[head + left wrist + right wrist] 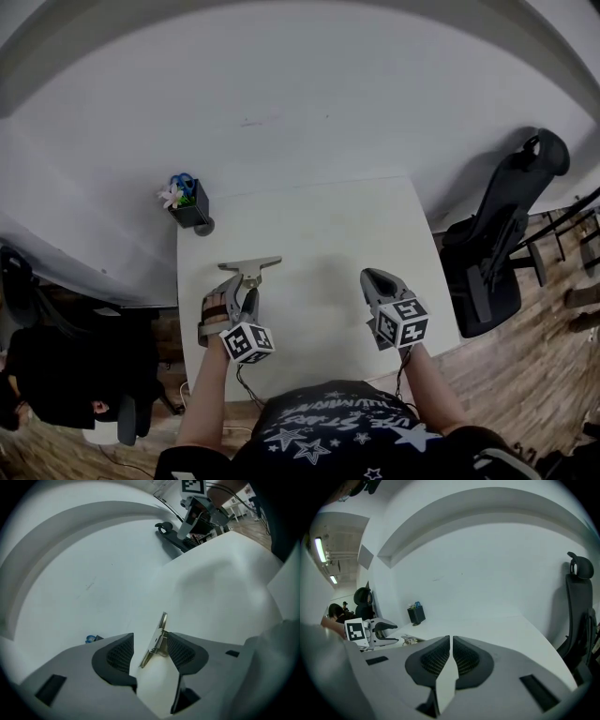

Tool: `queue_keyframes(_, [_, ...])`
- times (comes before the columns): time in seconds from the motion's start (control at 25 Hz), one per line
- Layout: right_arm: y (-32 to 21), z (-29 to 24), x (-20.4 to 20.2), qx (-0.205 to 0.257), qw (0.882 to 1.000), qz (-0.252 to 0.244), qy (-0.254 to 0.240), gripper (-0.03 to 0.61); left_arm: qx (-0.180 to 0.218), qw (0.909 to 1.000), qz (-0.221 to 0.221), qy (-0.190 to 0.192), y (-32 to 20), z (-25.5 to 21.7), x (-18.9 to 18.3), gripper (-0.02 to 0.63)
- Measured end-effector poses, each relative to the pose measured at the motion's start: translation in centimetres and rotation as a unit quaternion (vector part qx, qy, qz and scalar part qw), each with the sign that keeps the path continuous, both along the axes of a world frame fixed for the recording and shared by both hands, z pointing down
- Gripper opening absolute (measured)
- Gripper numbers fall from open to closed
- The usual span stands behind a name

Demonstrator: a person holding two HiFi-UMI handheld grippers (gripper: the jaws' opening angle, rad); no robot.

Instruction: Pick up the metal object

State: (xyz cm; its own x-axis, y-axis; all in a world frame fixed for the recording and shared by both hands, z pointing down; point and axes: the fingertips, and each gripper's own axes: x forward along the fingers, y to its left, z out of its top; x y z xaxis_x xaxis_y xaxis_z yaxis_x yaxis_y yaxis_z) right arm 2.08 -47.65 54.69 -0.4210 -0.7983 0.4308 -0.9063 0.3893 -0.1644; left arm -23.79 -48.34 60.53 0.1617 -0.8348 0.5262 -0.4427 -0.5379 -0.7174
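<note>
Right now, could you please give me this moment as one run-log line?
left gripper: open, fingers around metal object | right gripper: shut, empty | metal object: on table

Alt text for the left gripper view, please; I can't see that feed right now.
The left gripper has its jaws open with the metal object between them, a flat silvery piece lying on the white table, nearer the jaw on the picture's right. Beyond it the table meets a white wall, and the right gripper shows at the top edge.
</note>
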Motion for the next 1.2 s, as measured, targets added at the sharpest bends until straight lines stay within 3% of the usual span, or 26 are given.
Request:
queue_keyframes(0.32, [-1.0, 0.9, -0.3, -0.011, 1.0, 0.011, -0.001, 0.051, 0.012, 0.9972, 0.032, -0.066, -2.2, 2.1, -0.1, 0.235])
queue_keyframes(0.52, [-1.1, 1.4, 0.0, -0.018, 1.0, 0.017, 0.002, 0.051, 0.017, 0.9954, 0.039, -0.086, -3.2, 3.1, 0.1, 0.216])
queue_keyframes(0.68, [-1.3, 1.6, 0.4, -0.021, 0.999, 0.025, 0.002, 0.051, 0.014, 0.9941, 0.042, -0.099, -3.7, 3.7, 0.3, 0.171])
queue_keyframes(0.92, [-1.0, 1.9, 0.9, -0.023, 0.999, 0.033, -0.002, 0.051, 0.01, 0.9907, 0.046, -0.127, -3.8, 4.6, 0.6, 0.052])
queue_keyframes(1.08, [-0.8, 2.1, 1.3, -0.029, 0.999, 0.04, -0.013, 0.051, 0.013, 0.987, 0.056, -0.151, -3.9, 4.3, 0.7, 0.035])
queue_keyframes(1.2, [-0.8, 2.0, 1.6, -0.028, 0.999, 0.042, -0.014, 0.051, 0.028, 0.9886, 0.054, -0.138, -4.0, 3.5, 0.7, 0.024])
